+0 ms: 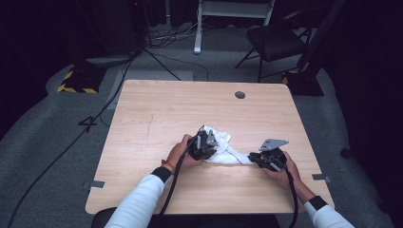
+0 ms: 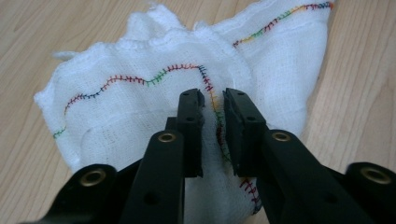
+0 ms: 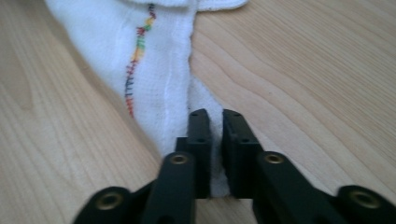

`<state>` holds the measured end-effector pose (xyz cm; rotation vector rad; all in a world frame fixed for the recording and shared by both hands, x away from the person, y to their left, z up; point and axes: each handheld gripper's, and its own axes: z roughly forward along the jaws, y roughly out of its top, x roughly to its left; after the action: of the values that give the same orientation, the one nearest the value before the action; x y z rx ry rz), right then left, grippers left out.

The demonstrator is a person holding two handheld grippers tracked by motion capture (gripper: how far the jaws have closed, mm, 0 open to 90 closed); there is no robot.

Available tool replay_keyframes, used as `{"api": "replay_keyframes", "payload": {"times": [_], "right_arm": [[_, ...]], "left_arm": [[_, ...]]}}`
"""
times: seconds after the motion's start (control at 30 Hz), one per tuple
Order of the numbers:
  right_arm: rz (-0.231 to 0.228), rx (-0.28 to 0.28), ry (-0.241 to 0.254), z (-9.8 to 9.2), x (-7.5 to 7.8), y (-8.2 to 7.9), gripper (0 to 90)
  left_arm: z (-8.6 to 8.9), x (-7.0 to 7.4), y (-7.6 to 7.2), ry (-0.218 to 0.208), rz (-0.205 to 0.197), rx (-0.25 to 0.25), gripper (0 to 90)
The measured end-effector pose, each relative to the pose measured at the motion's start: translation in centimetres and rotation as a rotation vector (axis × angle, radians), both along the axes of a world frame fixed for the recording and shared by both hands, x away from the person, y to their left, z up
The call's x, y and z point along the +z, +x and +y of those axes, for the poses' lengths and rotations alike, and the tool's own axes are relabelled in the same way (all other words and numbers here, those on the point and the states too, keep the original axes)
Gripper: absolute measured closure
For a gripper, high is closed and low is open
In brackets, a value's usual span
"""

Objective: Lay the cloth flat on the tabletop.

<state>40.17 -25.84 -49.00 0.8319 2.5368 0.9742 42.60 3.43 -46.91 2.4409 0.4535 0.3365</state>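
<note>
A white cloth (image 1: 223, 147) with a rainbow-stitched hem lies crumpled on the wooden table (image 1: 157, 109), drawn out in a strip toward the right. My left gripper (image 1: 205, 145) sits at its left part; in the left gripper view the cloth (image 2: 140, 93) bunches under the jaws and my left gripper (image 2: 214, 100) pinches a fold along the coloured seam. My right gripper (image 1: 256, 159) holds the strip's right end. In the right gripper view the cloth (image 3: 154, 60) runs away from the jaws, and my right gripper (image 3: 211, 119) is shut on its narrow edge.
A round cable hole (image 1: 240, 94) sits near the table's far edge. Behind the table stand a folding chair (image 1: 275, 42) and a white frame (image 1: 228, 14). Cables (image 1: 71, 142) cross the grey floor at the left. Bare wood surrounds the cloth.
</note>
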Motion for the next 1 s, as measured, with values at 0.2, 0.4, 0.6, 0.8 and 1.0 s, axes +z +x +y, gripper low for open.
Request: {"api": "replay_keyframes", "payload": {"times": [0.2,0.4,0.6,0.8,1.0], "right_arm": [[-0.08,-0.064,-0.015,-0.9,0.9,0.0,88.1],[-0.162,-0.148,0.014,-2.2,2.6,-0.1,88.3],[-0.186,-0.193,0.033,-3.3,3.2,0.0,88.3],[-0.171,-0.196,0.043,-4.3,3.0,-0.1,88.3],[-0.104,-0.184,0.021,-4.7,1.9,-0.5,87.0]], "left_arm": [[2.6,2.2,-0.1,-0.125,-0.043,0.044,82.3],[5.4,3.7,-0.3,-0.171,-0.068,0.1,83.2],[8.1,4.5,-1.2,-0.19,-0.072,0.129,83.4],[11.1,3.2,-2.6,-0.151,-0.003,0.172,83.3],[13.2,1.1,-3.9,-0.071,0.049,0.211,82.6]]}}
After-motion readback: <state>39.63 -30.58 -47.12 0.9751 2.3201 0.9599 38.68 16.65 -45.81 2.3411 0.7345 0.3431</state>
